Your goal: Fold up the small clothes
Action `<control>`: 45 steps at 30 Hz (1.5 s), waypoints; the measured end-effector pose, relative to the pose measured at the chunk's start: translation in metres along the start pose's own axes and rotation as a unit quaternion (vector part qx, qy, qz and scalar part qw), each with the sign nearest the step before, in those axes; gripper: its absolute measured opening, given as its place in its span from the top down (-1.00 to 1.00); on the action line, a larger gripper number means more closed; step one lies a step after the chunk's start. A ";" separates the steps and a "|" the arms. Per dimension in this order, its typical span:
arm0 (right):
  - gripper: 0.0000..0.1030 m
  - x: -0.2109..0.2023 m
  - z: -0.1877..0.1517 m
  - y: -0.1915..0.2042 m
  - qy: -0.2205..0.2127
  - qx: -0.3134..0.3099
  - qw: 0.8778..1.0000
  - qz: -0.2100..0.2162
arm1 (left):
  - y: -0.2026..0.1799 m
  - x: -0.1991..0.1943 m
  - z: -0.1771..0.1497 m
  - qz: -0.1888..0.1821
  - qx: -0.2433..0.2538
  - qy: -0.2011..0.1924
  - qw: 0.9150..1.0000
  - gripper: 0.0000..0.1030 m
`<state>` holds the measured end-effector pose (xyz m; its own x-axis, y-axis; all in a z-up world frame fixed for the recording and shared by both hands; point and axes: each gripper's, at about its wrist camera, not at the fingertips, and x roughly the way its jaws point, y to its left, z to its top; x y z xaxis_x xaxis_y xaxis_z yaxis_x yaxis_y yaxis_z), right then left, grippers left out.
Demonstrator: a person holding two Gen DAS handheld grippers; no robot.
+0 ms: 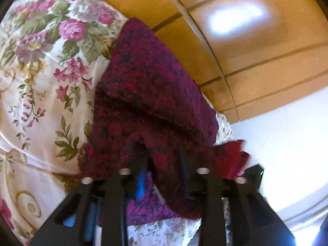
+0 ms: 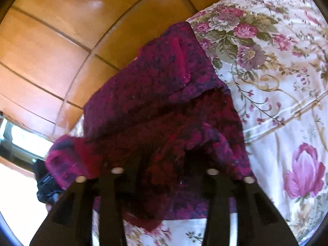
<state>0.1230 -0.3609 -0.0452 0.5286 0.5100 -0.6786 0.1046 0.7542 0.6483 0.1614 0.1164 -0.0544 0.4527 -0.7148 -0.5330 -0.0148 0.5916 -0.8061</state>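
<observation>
Mid-fold: maroon garment [image 1: 147, 94] on the floral bed [image 1: 41, 82] near the wooden footboard [image 1: 256, 47], near edge draped over left tool [image 1: 164, 160] and right tool [image 2: 164, 164], grips unclear, fold unfinished.

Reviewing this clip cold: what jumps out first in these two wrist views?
A dark magenta patterned garment fills the middle of both views, bunched over the fingers of the left claw and right claw, which hides whether either is shut. It lies on a cream floral bedspread, left in the left view and right in the right. Glossy orange wood panelling runs behind.
</observation>
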 end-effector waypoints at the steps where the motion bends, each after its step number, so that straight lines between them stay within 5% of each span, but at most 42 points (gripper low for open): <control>1: -0.24 -0.001 0.002 -0.001 0.000 0.008 1.000 0.017 | 0.004 -0.005 0.002 -0.005 -0.011 -0.010 1.000 0.04; 2: -0.48 -0.003 0.003 -0.002 -0.001 0.017 0.999 0.034 | 0.010 -0.014 0.005 -0.007 -0.025 -0.032 0.999 -0.30; 3: -0.64 -0.007 0.003 -0.004 -0.009 0.027 0.998 0.051 | 0.015 -0.024 0.007 -0.008 -0.036 -0.055 0.998 -0.43; 7: -0.89 -0.026 0.006 -0.002 -0.055 0.018 0.996 0.061 | 0.032 -0.057 0.008 -0.008 -0.054 -0.103 0.993 -0.43; 13: -0.90 -0.045 -0.009 -0.015 -0.079 -0.031 0.996 -0.014 | 0.037 -0.076 -0.034 0.030 0.033 -0.092 0.995 -0.47; 16: -0.66 -0.034 -0.028 -0.025 -0.054 -0.069 0.994 -0.067 | 0.033 -0.066 -0.057 0.046 0.070 -0.068 0.994 -0.47; 18: -0.22 -0.019 -0.037 -0.031 -0.035 -0.085 0.991 -0.098 | 0.029 -0.053 -0.072 0.067 0.093 -0.050 0.992 -0.47; 19: -0.18 -0.016 -0.042 -0.032 -0.036 -0.092 0.989 -0.108 | 0.028 -0.048 -0.078 0.072 0.096 -0.045 0.992 -0.47; 20: -0.09 -0.014 -0.046 -0.033 -0.041 -0.101 0.988 -0.113 | 0.028 -0.041 -0.080 0.072 0.098 -0.038 0.992 -0.36; 21: 0.02 -0.014 -0.047 -0.033 -0.043 -0.108 0.986 -0.119 | 0.028 -0.036 -0.080 0.071 0.100 -0.031 0.992 0.10; 22: 0.10 -0.015 -0.048 -0.032 -0.044 -0.109 0.986 -0.122 | 0.027 -0.029 -0.080 0.078 0.100 -0.020 0.992 0.32; 24: 0.45 -0.023 -0.049 -0.031 -0.049 -0.108 0.985 -0.122 | 0.023 -0.025 -0.079 0.099 0.103 -0.023 0.989 0.49; 27: 0.68 -0.034 -0.050 -0.027 -0.055 -0.114 0.985 -0.120 | 0.017 -0.031 -0.082 0.104 0.111 -0.031 0.988 0.63; 33: 0.76 -0.055 -0.069 -0.021 -0.062 -0.095 0.990 -0.084 | 0.014 -0.053 -0.089 0.094 0.106 -0.035 0.989 0.79; 45: 0.78 -0.105 -0.142 -0.022 -0.027 -0.078 0.995 -0.057 | 0.007 -0.102 -0.154 0.099 0.104 -0.015 0.990 0.81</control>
<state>-0.0548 -0.3724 -0.0370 0.5662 0.3971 -0.7223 0.0370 0.8631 0.5036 -0.0227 0.1362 -0.0450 0.4847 -0.5686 -0.6646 0.0770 0.7846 -0.6152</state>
